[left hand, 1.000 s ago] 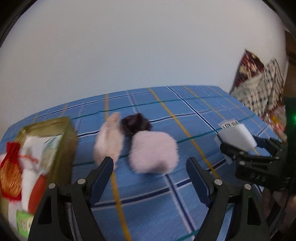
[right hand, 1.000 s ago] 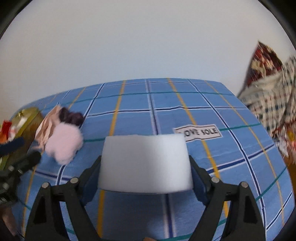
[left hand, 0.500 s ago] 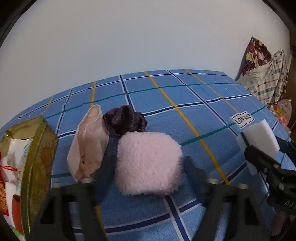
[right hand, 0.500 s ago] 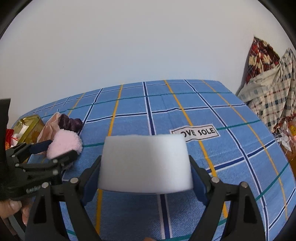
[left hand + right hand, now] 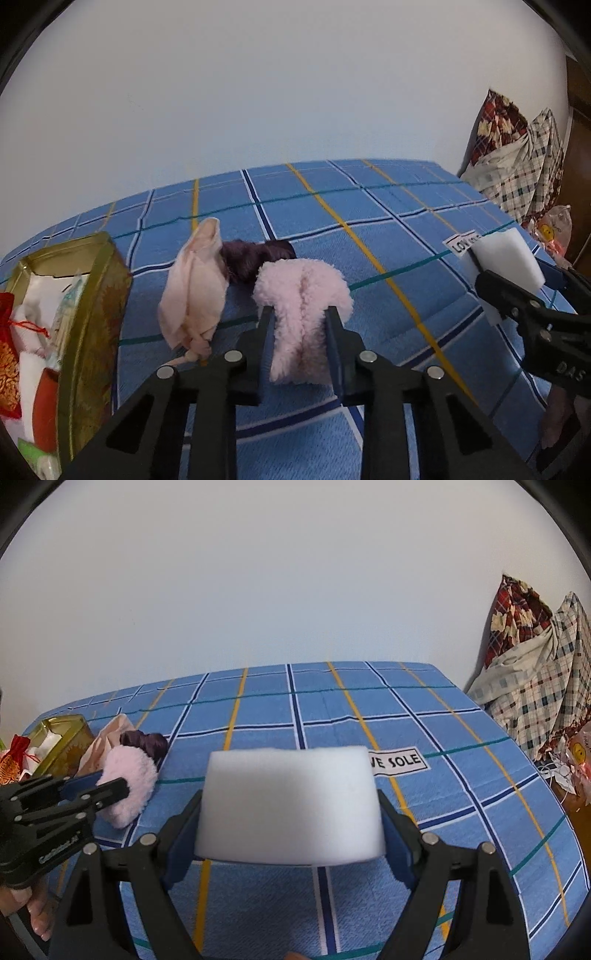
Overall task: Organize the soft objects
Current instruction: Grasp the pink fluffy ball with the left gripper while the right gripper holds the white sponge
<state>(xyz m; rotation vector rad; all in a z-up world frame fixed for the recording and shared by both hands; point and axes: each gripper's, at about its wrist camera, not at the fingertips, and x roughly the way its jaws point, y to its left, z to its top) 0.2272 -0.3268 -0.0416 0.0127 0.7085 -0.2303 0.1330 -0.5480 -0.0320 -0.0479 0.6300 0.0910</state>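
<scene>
Closing fast since the earlier frame, the left gripper [image 5: 300, 325] now pinches the fluffy pink plush pad [image 5: 303, 291] at twelve o'clock, bunching its pile on the blue checked cloth [image 5: 388, 236]. At three o'clock, the right gripper [image 5: 290, 830] clamps the white foam block [image 5: 291, 805]. Judged risk: squashy fleece slipping free on lifting, or dragging the dark purple scrunchie [image 5: 255, 254] behind it.

Fluffy pink puff [image 5: 303, 295], perhaps fleece
</scene>
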